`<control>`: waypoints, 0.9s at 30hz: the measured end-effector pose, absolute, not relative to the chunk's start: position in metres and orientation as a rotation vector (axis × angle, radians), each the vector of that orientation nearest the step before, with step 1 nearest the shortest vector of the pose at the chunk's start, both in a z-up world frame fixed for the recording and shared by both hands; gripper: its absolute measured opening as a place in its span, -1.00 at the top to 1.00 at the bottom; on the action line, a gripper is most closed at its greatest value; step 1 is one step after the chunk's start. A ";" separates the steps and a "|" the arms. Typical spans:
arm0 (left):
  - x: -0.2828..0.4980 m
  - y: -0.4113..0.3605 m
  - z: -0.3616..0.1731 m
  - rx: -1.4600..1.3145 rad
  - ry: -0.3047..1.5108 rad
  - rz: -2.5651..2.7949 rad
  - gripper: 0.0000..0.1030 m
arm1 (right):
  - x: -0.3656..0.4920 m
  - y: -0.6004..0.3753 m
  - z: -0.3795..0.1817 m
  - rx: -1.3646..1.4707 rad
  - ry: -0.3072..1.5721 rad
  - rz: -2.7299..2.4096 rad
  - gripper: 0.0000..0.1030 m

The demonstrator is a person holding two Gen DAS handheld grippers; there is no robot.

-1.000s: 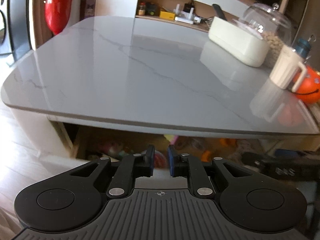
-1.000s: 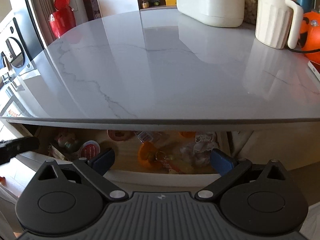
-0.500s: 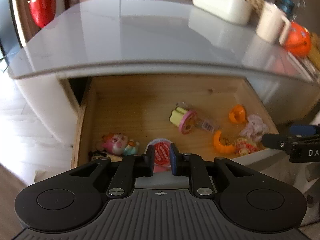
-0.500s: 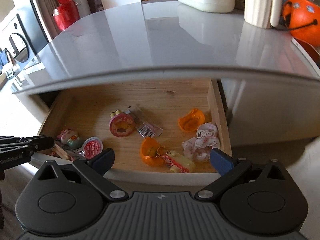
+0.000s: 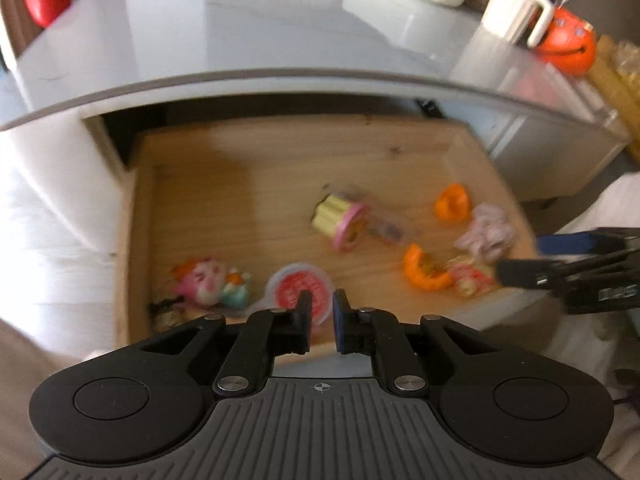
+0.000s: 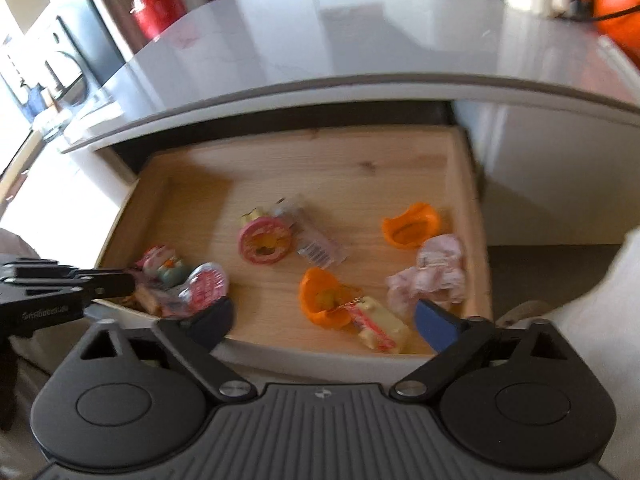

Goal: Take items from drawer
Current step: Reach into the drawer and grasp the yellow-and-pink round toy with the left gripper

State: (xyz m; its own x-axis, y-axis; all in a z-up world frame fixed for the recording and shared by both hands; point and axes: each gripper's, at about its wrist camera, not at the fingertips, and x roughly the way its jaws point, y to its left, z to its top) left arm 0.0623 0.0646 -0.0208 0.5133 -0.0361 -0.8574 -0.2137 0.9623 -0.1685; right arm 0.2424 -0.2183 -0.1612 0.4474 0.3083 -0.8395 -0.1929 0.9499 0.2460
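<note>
Left wrist view first: a second ago the grey marble surface (image 5: 280, 40) filled the frame and only a dark slit of the drawer (image 5: 132, 248) showed under its edge; now the wooden drawer stands pulled well out and its floor is plain to see. The left tool (image 5: 321, 322) hangs above the drawer's front edge, its jaws almost together with a thin gap and nothing between them, as they were before. Just past its tips lies the red-lidded cup (image 5: 299, 291) by the front edge, with the pink figure (image 5: 202, 280) toward the front left corner. A pink-and-yellow toy (image 5: 340, 224) lies mid-floor, two orange shells (image 5: 452, 203) toward the right wall. The frame is blurred, so I judge the view is in motion.

Right wrist view: here too the drawer (image 6: 472, 216) has gone from a slit to fully open. The right tool (image 6: 324, 320) is spread wide and empty above the front edge, unchanged in opening. Between its jaws sit the nearer orange shell (image 6: 320, 296) and a yellow packet (image 6: 380, 326) near the front edge, and a crumpled pink wrapper (image 6: 436, 272) against the right wall. The left tool (image 6: 76, 280) reaches in at the front left corner.

Opening looks done; picking can begin, and the right tool seems readier
</note>
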 end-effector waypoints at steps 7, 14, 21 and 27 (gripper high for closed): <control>0.116 0.064 -0.004 0.064 0.968 0.002 0.71 | 0.283 -0.206 -0.134 -0.116 0.956 0.491 -0.67; 0.173 0.045 -0.041 0.178 1.068 -0.178 0.67 | 0.326 -0.190 -0.152 -0.371 0.965 0.594 -0.67; 0.192 0.032 -0.084 0.258 1.184 -0.227 0.60 | 0.341 -0.198 -0.181 -0.247 1.124 0.632 -0.64; 0.197 0.041 -0.102 0.225 1.209 -0.231 0.23 | 0.349 -0.197 -0.184 -0.240 1.144 0.607 -0.64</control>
